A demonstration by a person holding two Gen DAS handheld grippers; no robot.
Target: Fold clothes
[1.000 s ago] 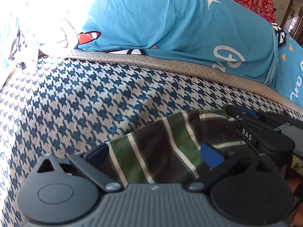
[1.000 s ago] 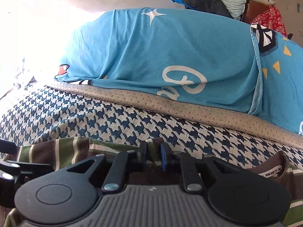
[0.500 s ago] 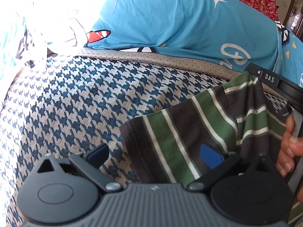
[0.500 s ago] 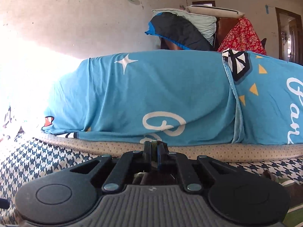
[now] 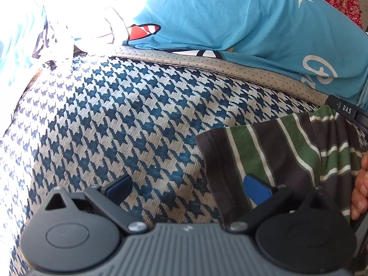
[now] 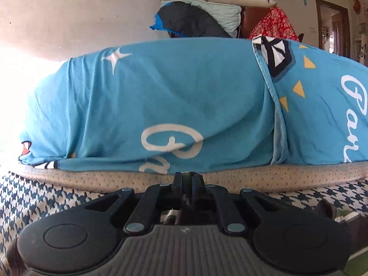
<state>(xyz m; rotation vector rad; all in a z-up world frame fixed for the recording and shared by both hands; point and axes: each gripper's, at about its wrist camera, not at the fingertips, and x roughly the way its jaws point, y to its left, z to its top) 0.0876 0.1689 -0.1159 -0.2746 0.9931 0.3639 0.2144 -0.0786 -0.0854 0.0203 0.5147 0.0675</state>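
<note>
A dark brown and green striped garment (image 5: pixel 283 151) hangs at the right of the left wrist view, over the houndstooth bed cover (image 5: pixel 128 124). Its upper edge runs up to my right gripper (image 5: pixel 345 111), whose black finger shows at the far right beside a person's hand (image 5: pixel 361 184). My left gripper (image 5: pixel 187 188) stands open low over the cover. Its right pad (image 5: pixel 256 189) lies in front of the garment's edge and nothing is between the pads. In the right wrist view my right gripper (image 6: pixel 187 179) is shut, with a bit of striped cloth (image 6: pixel 171 216) showing behind its fingers.
A bright blue printed blanket (image 6: pixel 161 105) forms a long mound across the back of the bed, on a tan dotted strip (image 6: pixel 253 172). Pillows and a red flowered cloth (image 6: pixel 273 25) are piled behind it. A pale crumpled cloth (image 5: pixel 69 30) lies at the far left.
The striped garment has been lifted and drawn to the right by my right gripper, out from between my left gripper's open fingers. The right wrist view has tilted up toward the blanket.
</note>
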